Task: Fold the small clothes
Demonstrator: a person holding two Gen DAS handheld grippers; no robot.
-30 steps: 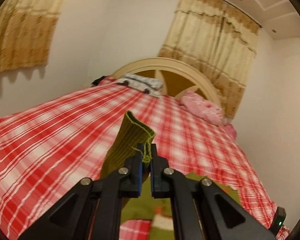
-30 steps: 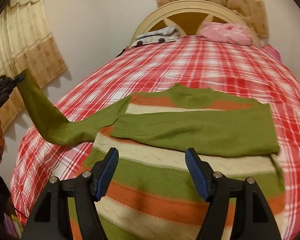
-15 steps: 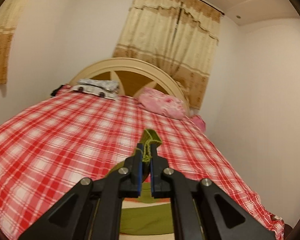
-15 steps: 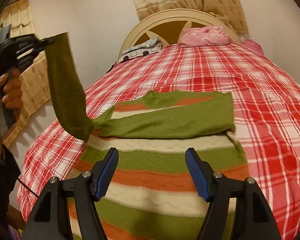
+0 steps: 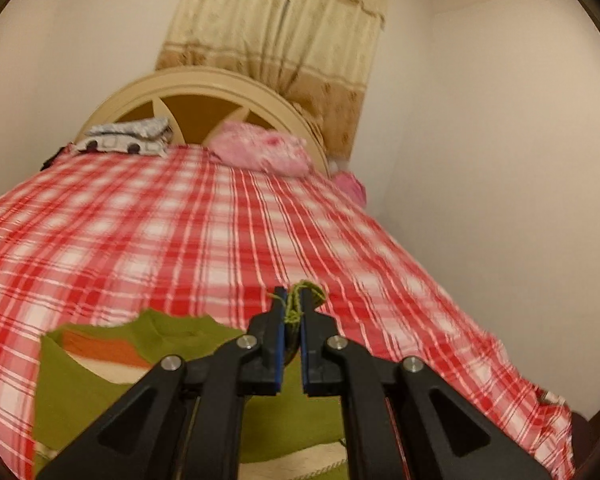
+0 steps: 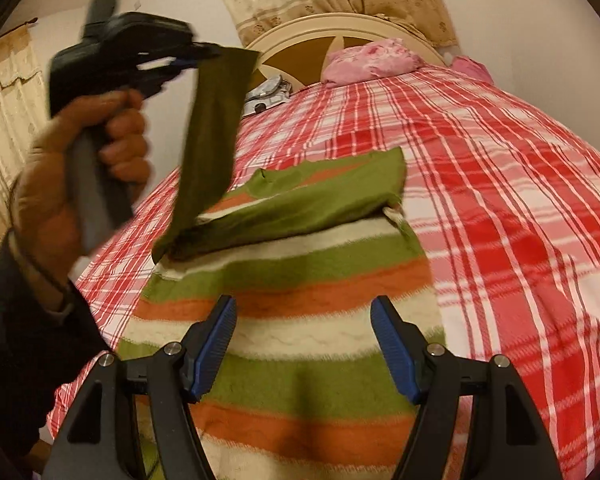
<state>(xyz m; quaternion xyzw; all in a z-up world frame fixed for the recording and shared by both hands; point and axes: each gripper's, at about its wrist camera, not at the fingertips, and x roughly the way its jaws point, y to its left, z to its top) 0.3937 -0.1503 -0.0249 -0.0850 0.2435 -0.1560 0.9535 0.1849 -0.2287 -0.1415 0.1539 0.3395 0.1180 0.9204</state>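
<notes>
step: folding second sleeve across | left gripper clamped on sleeve cuff, lifted | right gripper spread wide, holding nothing, above striped sweater on bed | next: lay cuff across chest, release

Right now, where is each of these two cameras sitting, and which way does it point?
Left wrist: rides on the left gripper, looking along its fingers up the bed toward the headboard; the fingers pinch the green sleeve.
Right wrist: rides on the right gripper, open above the striped sweater; the person's left hand shows, lifting the sleeve.
Shared: sweater, checked bed, pink pillow, headboard, curtain.
</notes>
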